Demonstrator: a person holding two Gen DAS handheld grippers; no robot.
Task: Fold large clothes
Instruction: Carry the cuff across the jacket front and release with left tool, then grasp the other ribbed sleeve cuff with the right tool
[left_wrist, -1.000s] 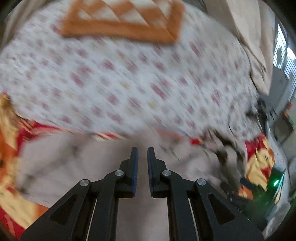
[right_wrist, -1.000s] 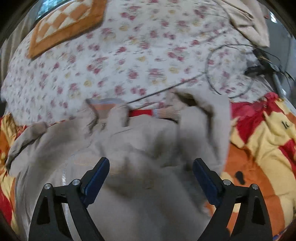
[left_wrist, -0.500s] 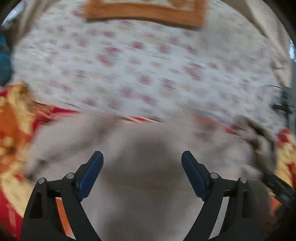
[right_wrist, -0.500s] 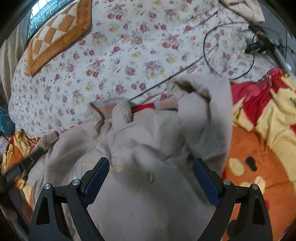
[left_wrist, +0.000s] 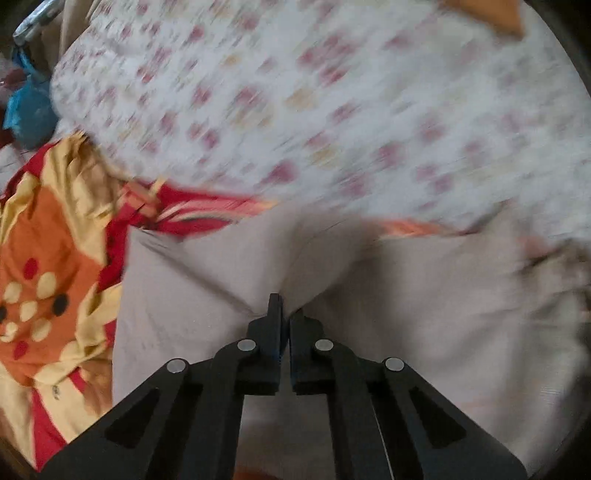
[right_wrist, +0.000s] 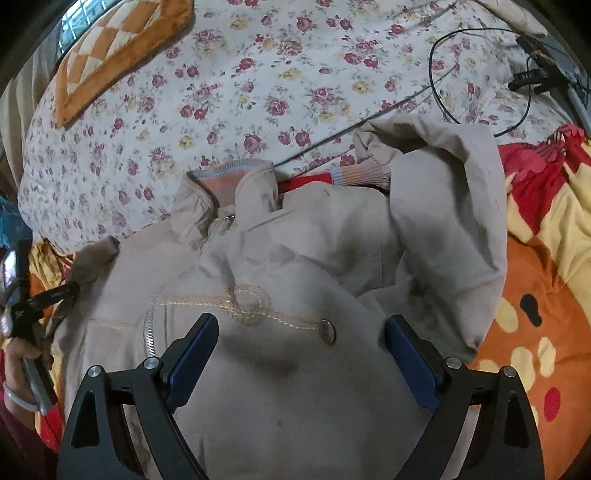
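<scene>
A beige zip jacket (right_wrist: 295, 280) lies face up on the bed, collar toward the far side. Its right sleeve (right_wrist: 454, 206) is folded over the body. My right gripper (right_wrist: 301, 354) is open and empty, hovering above the chest with its embroidery and a metal button. My left gripper (left_wrist: 285, 314) is shut on a pinched fold of the jacket's beige fabric (left_wrist: 236, 280) at the jacket's left side. It also shows in the right wrist view (right_wrist: 55, 291), holding the left sleeve cuff. The left wrist view is blurred.
A floral sheet (right_wrist: 258, 85) covers the far half of the bed, with an orange checked cushion (right_wrist: 110, 48) at the back left. A red, orange and yellow blanket (right_wrist: 546, 280) lies under the jacket. A black cable (right_wrist: 480, 74) and a device lie at the back right.
My left gripper was open over the jacket half a second ago and is now shut on its fabric at the left side. My right gripper has stayed open above the chest.
</scene>
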